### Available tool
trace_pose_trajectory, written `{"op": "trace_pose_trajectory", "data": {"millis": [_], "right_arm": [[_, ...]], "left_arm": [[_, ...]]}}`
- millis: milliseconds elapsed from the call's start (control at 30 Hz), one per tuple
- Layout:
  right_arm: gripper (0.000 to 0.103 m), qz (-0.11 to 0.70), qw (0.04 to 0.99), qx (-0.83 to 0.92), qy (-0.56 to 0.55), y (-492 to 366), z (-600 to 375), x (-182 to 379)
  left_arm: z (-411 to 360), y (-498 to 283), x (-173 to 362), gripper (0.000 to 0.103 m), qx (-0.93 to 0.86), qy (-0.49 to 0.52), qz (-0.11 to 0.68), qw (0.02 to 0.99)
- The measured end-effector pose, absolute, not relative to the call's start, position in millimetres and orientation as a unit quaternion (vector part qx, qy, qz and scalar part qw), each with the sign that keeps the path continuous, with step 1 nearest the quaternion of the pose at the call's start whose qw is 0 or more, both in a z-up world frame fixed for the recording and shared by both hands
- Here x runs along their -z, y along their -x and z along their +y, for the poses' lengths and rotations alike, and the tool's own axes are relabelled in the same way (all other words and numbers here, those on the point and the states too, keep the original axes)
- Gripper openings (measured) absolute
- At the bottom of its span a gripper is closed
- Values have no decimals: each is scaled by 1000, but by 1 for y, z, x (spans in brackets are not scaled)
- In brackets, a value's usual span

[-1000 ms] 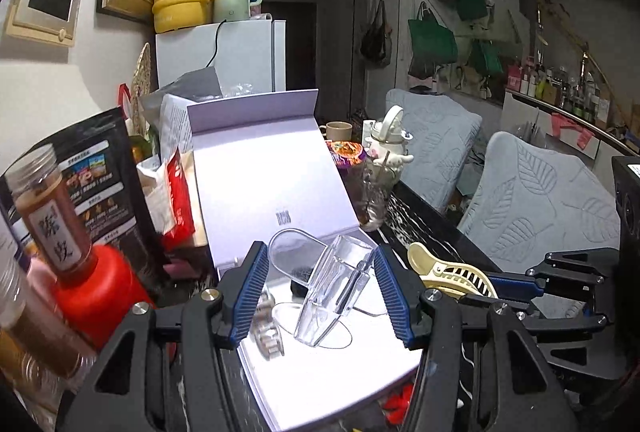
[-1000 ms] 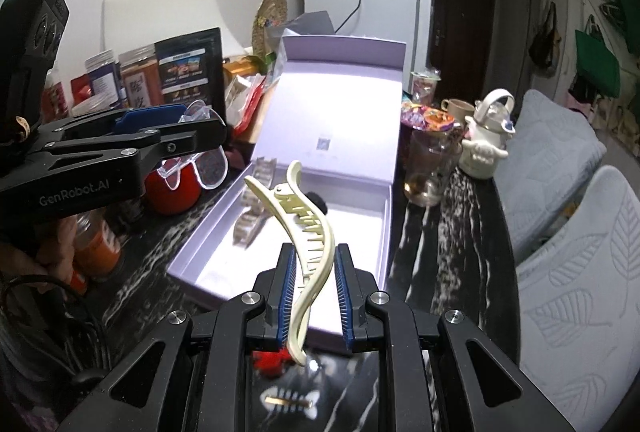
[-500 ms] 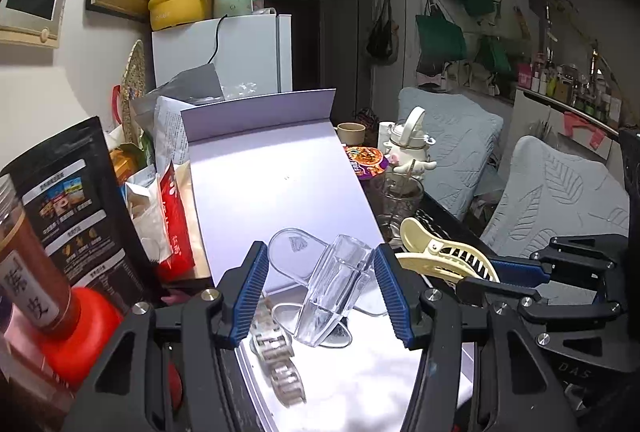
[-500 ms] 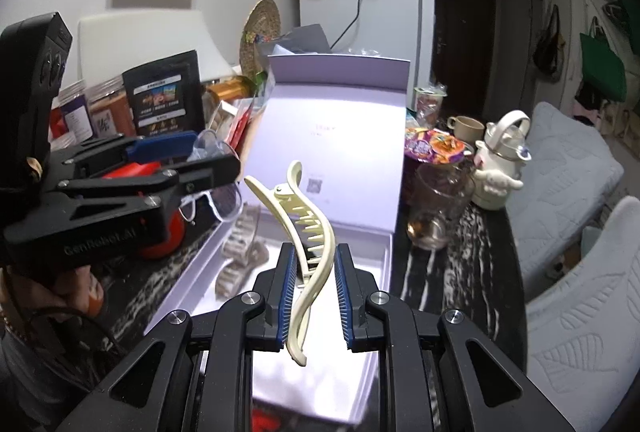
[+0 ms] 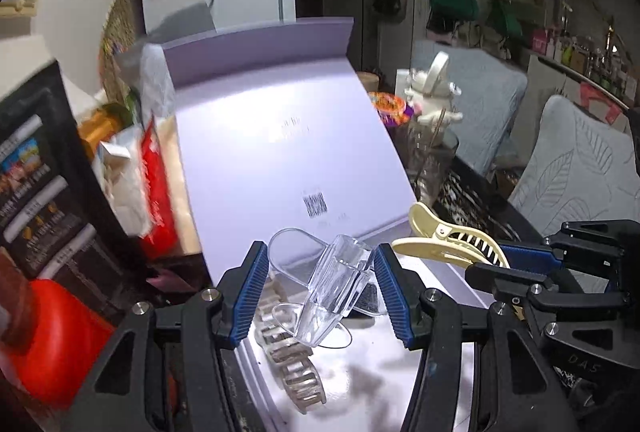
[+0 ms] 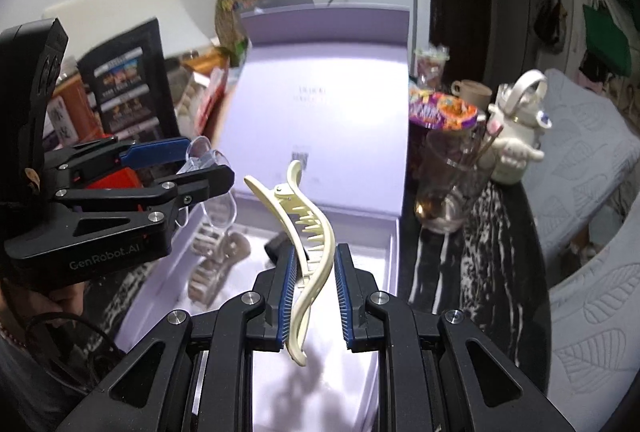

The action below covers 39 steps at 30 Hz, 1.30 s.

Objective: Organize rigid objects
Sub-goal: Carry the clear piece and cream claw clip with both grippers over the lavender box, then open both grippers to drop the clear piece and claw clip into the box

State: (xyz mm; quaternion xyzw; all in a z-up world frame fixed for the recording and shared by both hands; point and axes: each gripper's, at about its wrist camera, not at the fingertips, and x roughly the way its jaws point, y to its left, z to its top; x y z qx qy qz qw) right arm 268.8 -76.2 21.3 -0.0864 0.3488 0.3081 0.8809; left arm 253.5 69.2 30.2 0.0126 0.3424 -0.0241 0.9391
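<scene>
Readable lettering
"GenRobot.AI" is printed on the left gripper (image 6: 208, 188); "DAS" is embossed on the right gripper (image 5: 486, 264) body.

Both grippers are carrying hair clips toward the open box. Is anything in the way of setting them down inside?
Partly. A beige hair clip and a small black object already lie on the box floor at its far end. The near floor looks bare, so the cream clip and the clear clip could land there.

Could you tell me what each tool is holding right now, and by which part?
The left tool grips a clear hair clip across its body; the right tool pinches a cream hair claw at its lower arm.
</scene>
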Motion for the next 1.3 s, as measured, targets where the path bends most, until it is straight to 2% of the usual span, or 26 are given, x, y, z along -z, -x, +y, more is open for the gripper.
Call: {"op": "trace_pose_trajectory", "data": {"millis": [600, 1100, 1233, 1300], "right_arm": [[20, 410, 861, -287, 91, -293, -71, 19], [20, 434, 849, -287, 93, -297, -65, 31], [34, 439, 846, -290, 89, -298, -65, 32], [37, 439, 847, -288, 89, -297, -66, 31]], "left_arm": [[57, -277, 15, 54, 30, -32, 412, 910], [51, -284, 34, 55, 16, -54, 449, 892], [52, -286, 35, 55, 15, -49, 454, 890], [53, -287, 35, 55, 23, -40, 458, 888]]}}
